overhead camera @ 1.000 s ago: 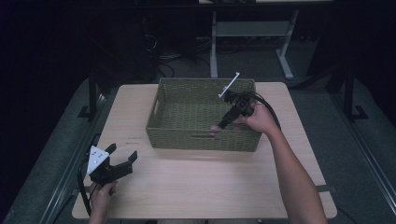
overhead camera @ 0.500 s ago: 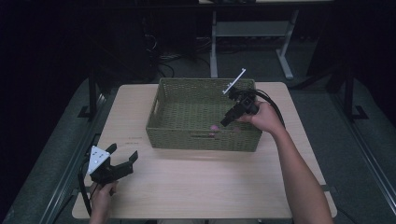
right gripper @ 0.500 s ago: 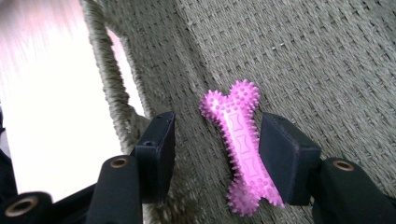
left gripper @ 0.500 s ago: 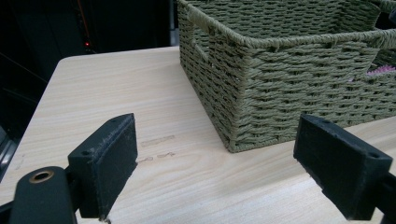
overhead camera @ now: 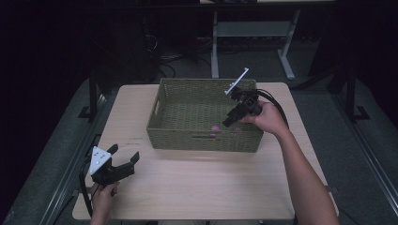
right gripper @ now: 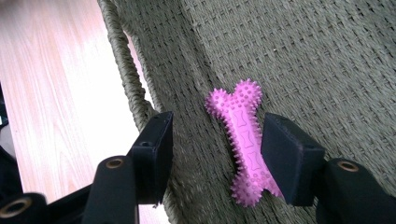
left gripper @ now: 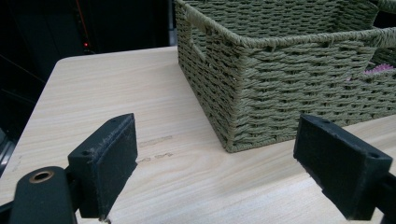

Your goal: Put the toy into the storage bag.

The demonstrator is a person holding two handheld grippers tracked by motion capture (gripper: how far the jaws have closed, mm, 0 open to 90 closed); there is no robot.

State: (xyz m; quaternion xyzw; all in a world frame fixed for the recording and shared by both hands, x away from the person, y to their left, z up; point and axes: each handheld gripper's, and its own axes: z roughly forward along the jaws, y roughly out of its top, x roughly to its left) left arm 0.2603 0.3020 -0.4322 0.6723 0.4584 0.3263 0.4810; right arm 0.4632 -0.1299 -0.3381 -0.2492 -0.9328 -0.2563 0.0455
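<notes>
I have the right gripper (overhead camera: 228, 123) angled down into the green woven rectangular basket (overhead camera: 165, 124), close to its near wall on the right-hand side. Its jaws have just been opening and now stand partly apart, with nothing pinched between them. In the right gripper view, the pink spiky rubber bone-shaped toy (right gripper: 243, 135) lies flat on the woven floor of the basket, beneath the gap and close against the right-hand jaw, which covers part of its lower end; I cannot tell whether that jaw touches it. The toy sits near the basket's wall, beyond which the light wooden table (overhead camera: 197, 187) shows. From the high view the toy is a small pink spot (overhead camera: 215, 127) by the near wall, just beside the gripper tips. My left gripper (overhead camera: 126, 161) rests low over the near left corner of the table, well apart from the basket, its jaws spread wide and holding nothing; in its own view the basket's corner stands ahead between the two black pads.
</notes>
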